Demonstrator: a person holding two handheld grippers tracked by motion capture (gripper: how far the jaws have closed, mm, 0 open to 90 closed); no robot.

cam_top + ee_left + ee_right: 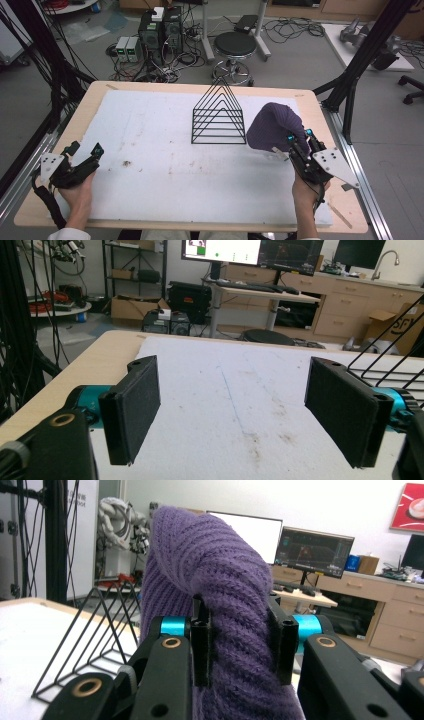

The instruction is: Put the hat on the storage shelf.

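In the high view we see the right gripper (299, 140) pinching the purple knit hat (272, 125) clear of the counter (107, 102), just right of the wire rack (218, 116), apparently for hanging there. In the left gripper view we find the left gripper (240, 415) spread and empty. In the right gripper view we see the hat (220, 595) bunched between the fingers (201, 650), bulging above them.

On the table I count one purple knitted hat (272, 127), one black wire rack (218, 116), and two handheld grippers.
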